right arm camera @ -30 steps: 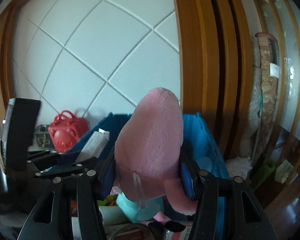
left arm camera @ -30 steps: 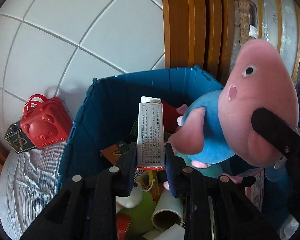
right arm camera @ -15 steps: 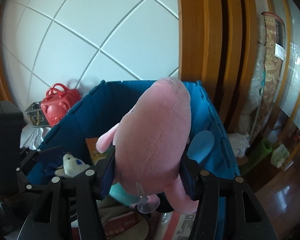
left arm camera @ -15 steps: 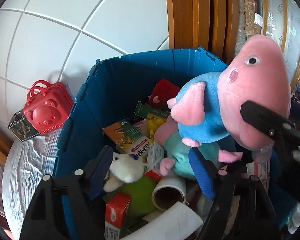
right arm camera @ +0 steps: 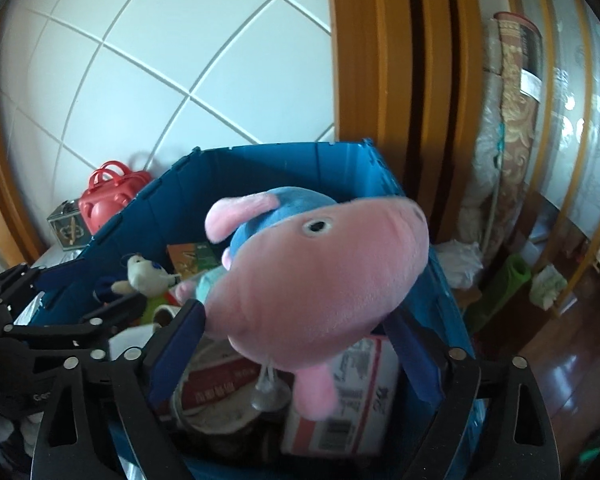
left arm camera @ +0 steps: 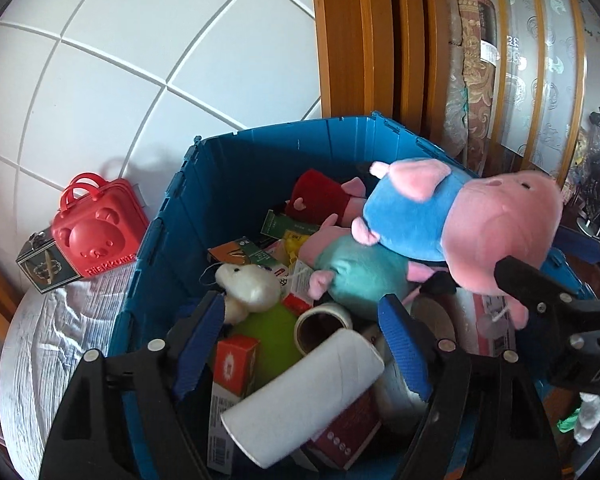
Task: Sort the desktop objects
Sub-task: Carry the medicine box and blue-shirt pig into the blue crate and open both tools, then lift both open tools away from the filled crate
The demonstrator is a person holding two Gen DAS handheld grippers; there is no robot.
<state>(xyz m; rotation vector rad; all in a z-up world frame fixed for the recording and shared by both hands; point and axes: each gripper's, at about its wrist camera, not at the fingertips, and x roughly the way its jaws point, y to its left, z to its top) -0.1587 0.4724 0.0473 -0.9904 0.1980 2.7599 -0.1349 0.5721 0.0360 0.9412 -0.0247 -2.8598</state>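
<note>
While right gripper (right arm camera: 300, 344) jaws open, fuzzy plush pig (right arm camera: 320, 272) between

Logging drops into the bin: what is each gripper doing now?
Left gripper: open, empty.
Right gripper: jaws opening, pink pig plush between them, pads off it.

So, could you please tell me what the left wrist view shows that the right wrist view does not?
Only the left wrist view shows the white paper roll, the red-dressed pig plush and the open left tongs. Only the right wrist view shows the white printed carton under the opening right tongs, which bracket the head of the blue-shirted pink pig plush without visibly pressing it. Both show that plush, the blue plastic crate and the red bear-faced case.
</note>
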